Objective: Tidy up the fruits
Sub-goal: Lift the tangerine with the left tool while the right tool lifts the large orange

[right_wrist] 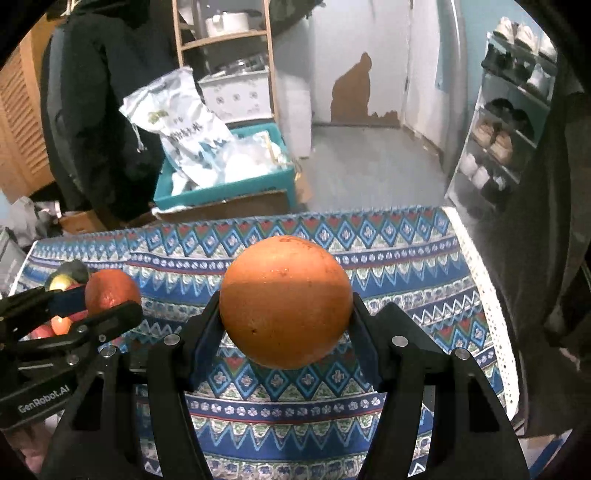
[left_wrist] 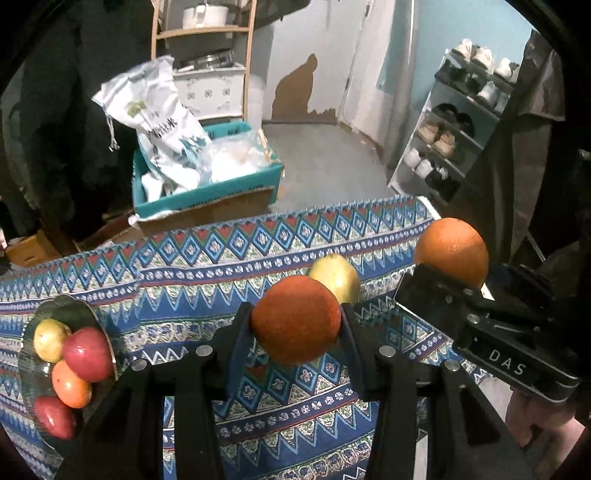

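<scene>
My left gripper (left_wrist: 295, 321) is shut on a dark orange (left_wrist: 295, 319), held above the patterned tablecloth (left_wrist: 184, 295). My right gripper (right_wrist: 286, 306) is shut on a larger orange (right_wrist: 286, 301); it also shows in the left wrist view (left_wrist: 452, 251), to the right and farther back. A yellow-green pear (left_wrist: 338, 277) lies on the cloth behind the left orange. A glass plate (left_wrist: 62, 306) at the left holds a yellow fruit (left_wrist: 50, 339), a red apple (left_wrist: 88, 354), a small orange (left_wrist: 70, 384) and another red apple (left_wrist: 55, 417).
Beyond the table's far edge stand a teal box (left_wrist: 207, 192) with a white bag (left_wrist: 159, 118), a wooden shelf (left_wrist: 203, 33) and a shoe rack (left_wrist: 454, 122) on the right. The table's right edge has white lace trim (right_wrist: 491, 310).
</scene>
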### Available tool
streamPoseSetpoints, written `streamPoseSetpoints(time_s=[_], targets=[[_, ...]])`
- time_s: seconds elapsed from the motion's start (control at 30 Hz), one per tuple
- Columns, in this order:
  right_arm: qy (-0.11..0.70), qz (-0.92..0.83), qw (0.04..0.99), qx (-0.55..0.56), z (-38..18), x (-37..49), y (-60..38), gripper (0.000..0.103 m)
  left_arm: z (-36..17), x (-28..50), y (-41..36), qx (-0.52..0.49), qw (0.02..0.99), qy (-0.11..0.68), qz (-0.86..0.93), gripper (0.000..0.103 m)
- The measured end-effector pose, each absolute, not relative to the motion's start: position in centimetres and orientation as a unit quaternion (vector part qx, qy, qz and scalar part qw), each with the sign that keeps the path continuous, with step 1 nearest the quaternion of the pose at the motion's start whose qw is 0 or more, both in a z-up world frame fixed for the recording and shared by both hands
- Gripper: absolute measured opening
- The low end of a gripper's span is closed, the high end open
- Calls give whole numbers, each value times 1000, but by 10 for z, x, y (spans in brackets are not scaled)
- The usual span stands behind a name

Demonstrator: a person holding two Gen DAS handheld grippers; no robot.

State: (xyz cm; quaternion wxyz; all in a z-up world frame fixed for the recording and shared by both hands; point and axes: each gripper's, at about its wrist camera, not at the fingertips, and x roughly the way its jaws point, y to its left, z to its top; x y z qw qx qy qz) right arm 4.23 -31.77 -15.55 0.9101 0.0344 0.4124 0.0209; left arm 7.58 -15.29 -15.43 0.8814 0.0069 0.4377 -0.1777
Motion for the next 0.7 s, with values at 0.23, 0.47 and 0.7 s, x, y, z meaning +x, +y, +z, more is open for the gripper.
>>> streamPoseSetpoints(time_s=[0.23,0.47,0.7], targets=[[390,28,920,31,-132,34,-310,64,-133,66,-137,-2,892,417,-175,46],[369,44,928,29,-113,28,-297,64,-118,58,-126,-4,900,400,-176,46],[358,57,932,28,-101,26,-283,64,-112,53,-111,-11,904,392,-170,46]])
